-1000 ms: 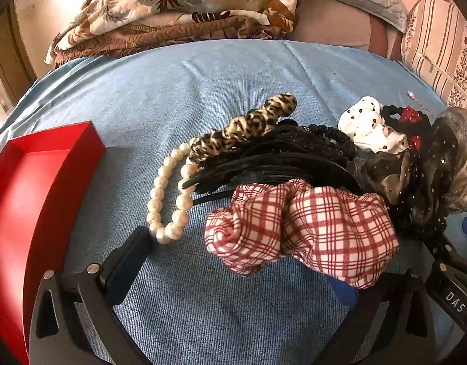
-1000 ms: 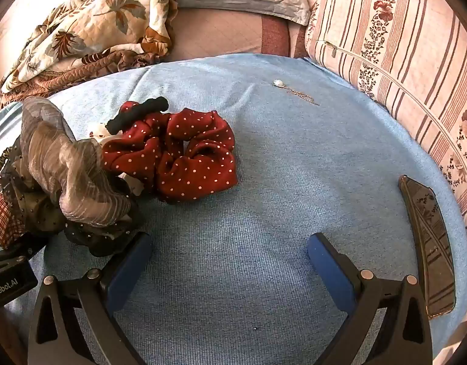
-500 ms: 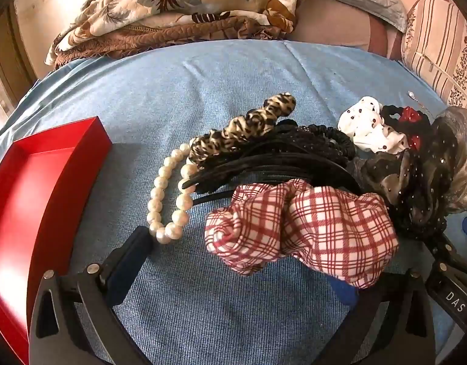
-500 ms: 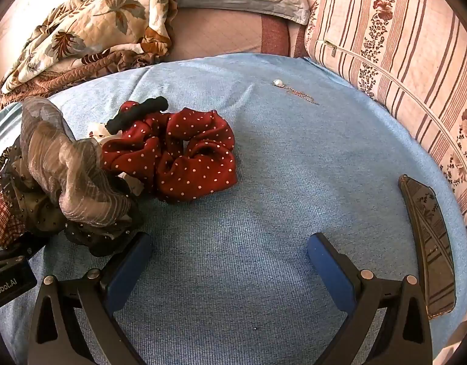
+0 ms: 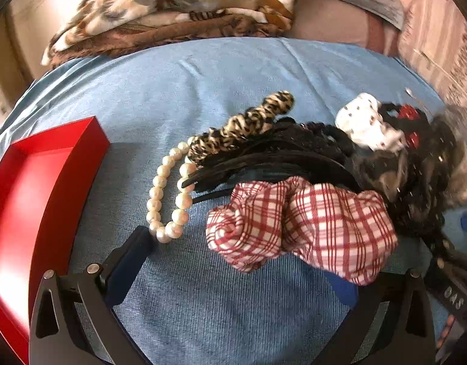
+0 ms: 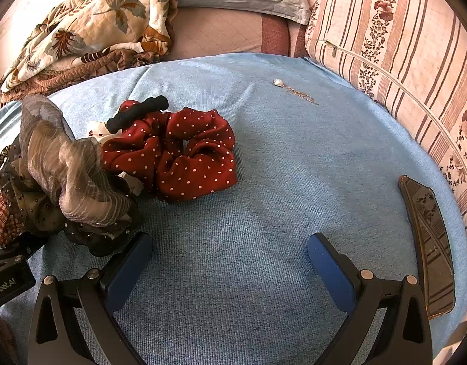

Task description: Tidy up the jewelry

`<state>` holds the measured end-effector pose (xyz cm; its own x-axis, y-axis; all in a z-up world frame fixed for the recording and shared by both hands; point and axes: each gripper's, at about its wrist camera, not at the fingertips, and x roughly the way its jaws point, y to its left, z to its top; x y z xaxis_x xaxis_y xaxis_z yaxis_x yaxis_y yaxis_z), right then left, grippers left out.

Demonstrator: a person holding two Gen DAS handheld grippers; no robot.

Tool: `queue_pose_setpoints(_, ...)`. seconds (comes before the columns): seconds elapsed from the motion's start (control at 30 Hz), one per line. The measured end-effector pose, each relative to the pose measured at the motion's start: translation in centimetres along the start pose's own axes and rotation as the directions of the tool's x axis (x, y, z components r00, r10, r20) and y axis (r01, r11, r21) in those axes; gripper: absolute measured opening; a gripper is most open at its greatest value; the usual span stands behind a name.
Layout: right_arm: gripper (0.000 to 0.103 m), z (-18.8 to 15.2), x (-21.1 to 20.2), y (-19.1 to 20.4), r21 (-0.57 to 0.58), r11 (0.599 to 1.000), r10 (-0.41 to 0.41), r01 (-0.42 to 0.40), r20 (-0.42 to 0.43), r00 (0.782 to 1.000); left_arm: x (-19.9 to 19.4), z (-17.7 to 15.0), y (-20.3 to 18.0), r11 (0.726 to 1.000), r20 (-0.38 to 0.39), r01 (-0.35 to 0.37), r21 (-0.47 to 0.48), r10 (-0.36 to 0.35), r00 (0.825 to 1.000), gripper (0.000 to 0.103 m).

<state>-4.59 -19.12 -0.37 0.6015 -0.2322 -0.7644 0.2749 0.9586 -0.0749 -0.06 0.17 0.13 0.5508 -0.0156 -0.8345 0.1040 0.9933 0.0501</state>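
A heap of hair accessories lies on the blue cloth. In the left wrist view a red plaid scrunchie (image 5: 303,228) sits just ahead of my open left gripper (image 5: 239,261), with a pearl bracelet (image 5: 169,194) by the left fingertip, a leopard clip (image 5: 242,127) and black headbands (image 5: 273,161) behind. A red tray (image 5: 38,188) stands at the left. In the right wrist view my right gripper (image 6: 230,261) is open and empty over bare cloth. A red dotted scrunchie (image 6: 178,158) and a grey gauze scrunchie (image 6: 66,170) lie ahead left. A small pendant chain (image 6: 294,91) lies farther off.
Folded floral quilts (image 6: 90,30) and a striped pillow (image 6: 400,54) border the cloth at the back and right. A dark patterned flat object (image 6: 431,249) lies at the right edge of the cloth. The other gripper's body (image 6: 5,276) shows at the lower left.
The left wrist view has shifted so the red tray shows farther right. The right gripper and the things before it have not moved.
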Motion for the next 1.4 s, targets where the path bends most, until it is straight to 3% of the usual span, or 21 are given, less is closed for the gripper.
queue_pose_setpoints(0.13,0.103,-0.3,-0.3,-0.6,0.014,0.998,0.058,-0.058,-0.028,0.998,-0.3,-0.2,0.1,0.999,-0.037,0.03,0.034,-0.029,0.999,0.103)
queue_pose_setpoints(0.33,0.103,-1.8,-1.7,-0.6,0.012,0.998,0.061,-0.061,-0.027,0.998,-2.9,-2.3,0.9,0.996,-0.047,0.083,0.027,-0.081,0.996,0.103)
queue_pose_setpoints(0.5,0.103,-2.5,-4.0,-1.1,0.072,0.993,0.097,-0.096,-0.007,0.995,-7.2,-5.2,2.1,0.995,0.044,0.096,0.002,-0.096,0.994,0.103)
queue_pose_setpoints(0.63,0.103,-3.4,-6.5,-0.5,0.065,0.993,0.096,-0.101,0.069,0.993,-10.6,-6.8,3.1,0.998,0.137,0.056,-0.007,-0.055,0.989,0.103)
queue_pose_setpoints(0.8,0.103,-4.5,-10.4,0.1,0.06,0.996,0.059,-0.074,0.218,0.974,-14.7,-7.3,4.5,0.999,0.251,0.015,-0.039,-0.005,0.968,0.103)
queue_pose_setpoints(0.93,0.103,-5.1,-12.5,-0.1,0.074,0.995,0.042,-0.066,0.291,0.956,-17.3,-7.9,5.2,0.998,0.318,-0.01,-0.062,0.029,0.948,0.103)
queue_pose_setpoints(1.2,0.103,-7.3,-15.6,1.2,-0.012,0.998,0.059,-0.059,0.309,0.949,-20.7,-9.4,6.5,0.995,0.412,-0.011,-0.104,0.053,0.91,0.103)
queue_pose_setpoints(1.4,0.103,-8.7,-17.8,1.7,-0.052,0.998,0.054,-0.038,0.371,0.927,-22.4,-10.5,5.9,0.995,0.484,-0.05,-0.091,0.088,0.871,0.103)
